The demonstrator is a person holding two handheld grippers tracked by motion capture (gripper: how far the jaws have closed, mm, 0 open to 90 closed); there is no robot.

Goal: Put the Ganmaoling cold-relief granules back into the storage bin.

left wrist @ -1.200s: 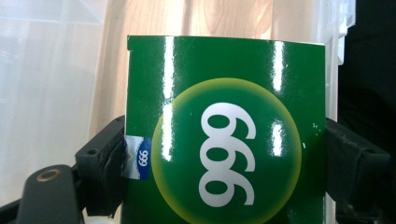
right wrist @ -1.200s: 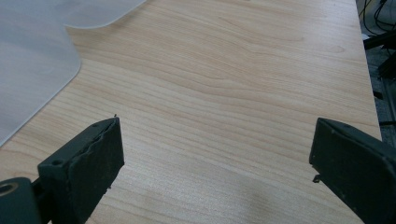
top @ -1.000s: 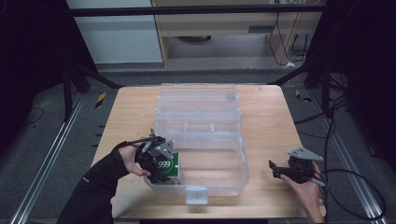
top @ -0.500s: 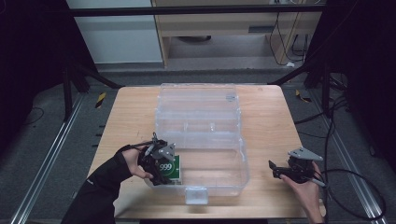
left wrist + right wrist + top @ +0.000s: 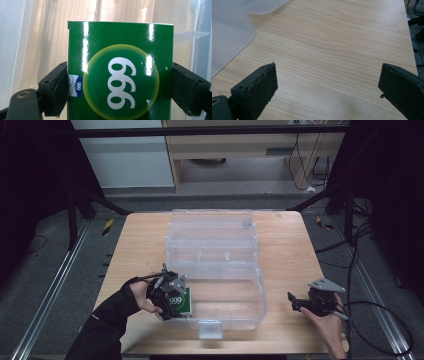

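A glossy green box [image 5: 179, 302] printed with "999" [image 5: 120, 75] lies in the front left corner of a clear plastic container [image 5: 260, 290]. My left gripper [image 5: 169, 295] reaches over the container's left wall. Its pads [image 5: 56, 87] lie against both sides of the box. These jaws have just been opening a little, with the box still between them. My right gripper [image 5: 296, 301] rests low over the bare wood to the right of the container. Its jaws [image 5: 327, 75] stand open with nothing between them.
The container's clear lid [image 5: 210, 227] lies folded open behind it, and a latch tab [image 5: 210, 330] sticks out at the front. The wooden table [image 5: 285, 250] has free room to the right. One rounded corner of the container [image 5: 229, 32] shows in the right gripper view.
My left gripper and the green box have shifted only slightly at the container's front left corner. The right gripper has kept still.
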